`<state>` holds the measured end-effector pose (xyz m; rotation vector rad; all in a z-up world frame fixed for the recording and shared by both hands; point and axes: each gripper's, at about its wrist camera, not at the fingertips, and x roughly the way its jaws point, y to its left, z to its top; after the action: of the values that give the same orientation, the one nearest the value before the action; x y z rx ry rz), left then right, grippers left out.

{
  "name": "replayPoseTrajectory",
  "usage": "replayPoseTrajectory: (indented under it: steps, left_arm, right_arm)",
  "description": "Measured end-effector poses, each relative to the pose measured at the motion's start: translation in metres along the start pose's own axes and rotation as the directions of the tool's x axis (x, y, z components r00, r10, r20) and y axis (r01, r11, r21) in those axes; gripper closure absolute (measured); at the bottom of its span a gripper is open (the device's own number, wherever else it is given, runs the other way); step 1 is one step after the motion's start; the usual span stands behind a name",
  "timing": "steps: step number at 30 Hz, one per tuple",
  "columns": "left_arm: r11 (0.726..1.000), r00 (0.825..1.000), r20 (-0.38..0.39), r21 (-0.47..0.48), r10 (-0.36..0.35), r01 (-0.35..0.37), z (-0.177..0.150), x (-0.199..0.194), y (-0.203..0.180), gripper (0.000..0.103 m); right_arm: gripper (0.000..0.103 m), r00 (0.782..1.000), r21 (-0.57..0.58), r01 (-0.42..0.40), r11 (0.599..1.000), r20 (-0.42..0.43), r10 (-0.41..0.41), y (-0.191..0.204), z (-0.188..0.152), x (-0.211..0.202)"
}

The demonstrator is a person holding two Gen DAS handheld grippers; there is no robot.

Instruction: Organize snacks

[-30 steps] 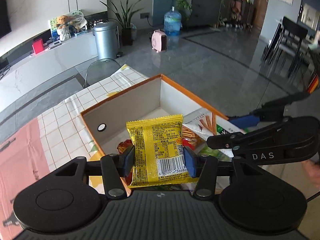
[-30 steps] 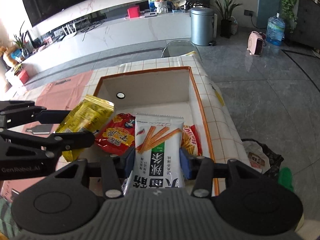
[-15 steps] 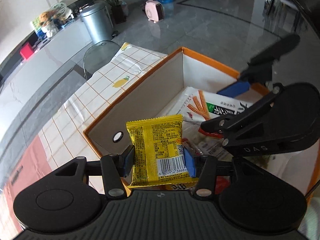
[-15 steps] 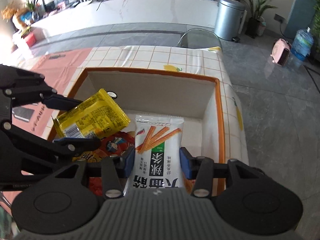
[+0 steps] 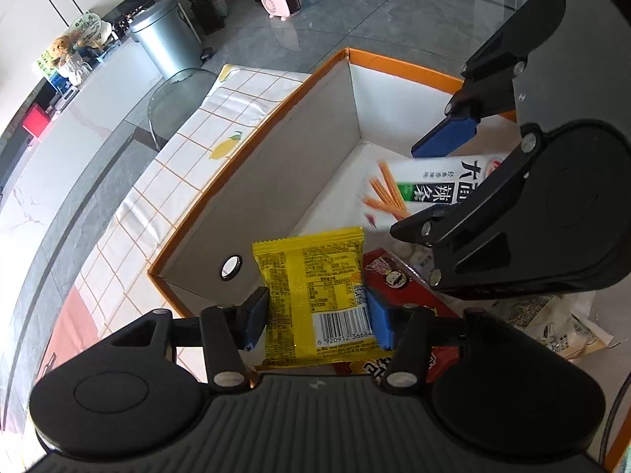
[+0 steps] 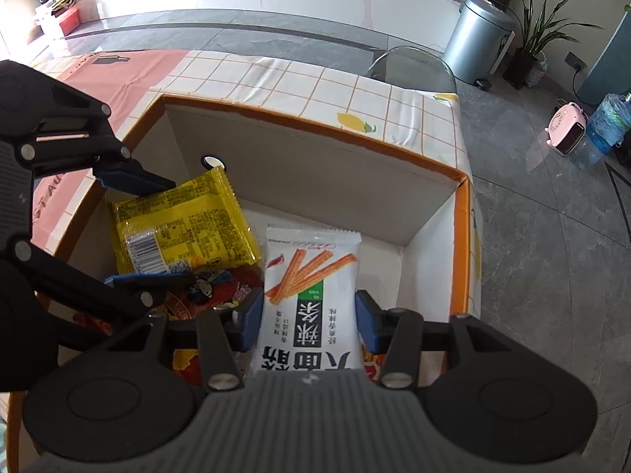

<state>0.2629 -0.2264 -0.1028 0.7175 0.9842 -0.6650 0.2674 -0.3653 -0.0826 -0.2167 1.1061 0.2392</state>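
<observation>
My left gripper (image 5: 317,321) is shut on a yellow snack packet (image 5: 315,276) and holds it inside the orange-rimmed white box (image 5: 276,165), over a red packet (image 5: 406,287). My right gripper (image 6: 309,325) is shut on a white packet with orange sticks (image 6: 311,295) and holds it in the same box (image 6: 315,169), to the right of the yellow packet (image 6: 185,228). The right gripper also shows in the left wrist view (image 5: 453,181), and the left gripper in the right wrist view (image 6: 134,228).
The box stands on a checked tablecloth (image 6: 307,86) beside a pink mat (image 6: 118,75). A pale packet (image 5: 552,323) lies in the box at the right. A glass chair back (image 6: 410,67) and a steel bin (image 6: 481,39) stand beyond the table.
Both grippers have moved forward and down into the box with their packets. The views now look more steeply into the box.
</observation>
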Motion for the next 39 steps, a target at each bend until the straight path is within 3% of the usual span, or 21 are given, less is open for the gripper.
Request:
replayPoseTrajectory:
  steps: [4, 7, 19, 24, 28, 32, 39]
  left_arm:
    - [1.000, 1.000, 0.011, -0.009, 0.000, 0.001, -0.002, -0.005, 0.002, 0.036]
    - [1.000, 1.000, 0.022, -0.016, -0.002, 0.002, -0.004, -0.013, 0.005, 0.027]
    - [0.993, 0.989, 0.150, -0.122, 0.018, 0.001, -0.025, -0.094, 0.011, 0.026]
    - [0.975, 0.979, 0.183, -0.216, 0.092, -0.051, -0.043, -0.140, 0.006, 0.025]
    - [0.960, 0.962, 0.244, -0.275, 0.125, -0.055, -0.067, -0.180, -0.006, 0.023]
    - [0.927, 0.933, 0.303, -0.368, 0.194, -0.074, -0.102, -0.211, -0.018, 0.019]
    - [0.837, 0.886, 0.358, -0.544, 0.295, -0.059, -0.148, -0.243, -0.028, 0.019]
  right_arm:
    - [0.041, 1.000, 0.021, 0.009, 1.000, 0.021, -0.009, 0.001, 0.002, -0.006]
    - [0.041, 0.999, 0.034, 0.011, 0.999, 0.029, -0.012, 0.003, 0.005, -0.014]
    - [0.035, 0.998, 0.142, 0.045, 0.989, 0.042, -0.052, 0.014, 0.002, -0.081]
    - [0.034, 0.996, 0.220, 0.029, 0.975, 0.080, -0.048, 0.025, -0.008, -0.126]
    - [0.031, 0.985, 0.261, 0.030, 0.965, 0.156, -0.073, 0.046, -0.029, -0.167]
    - [0.023, 0.960, 0.295, -0.016, 0.955, 0.273, -0.068, 0.076, -0.067, -0.198]
    - [0.023, 0.910, 0.374, -0.036, 0.927, 0.396, -0.124, 0.123, -0.126, -0.232]
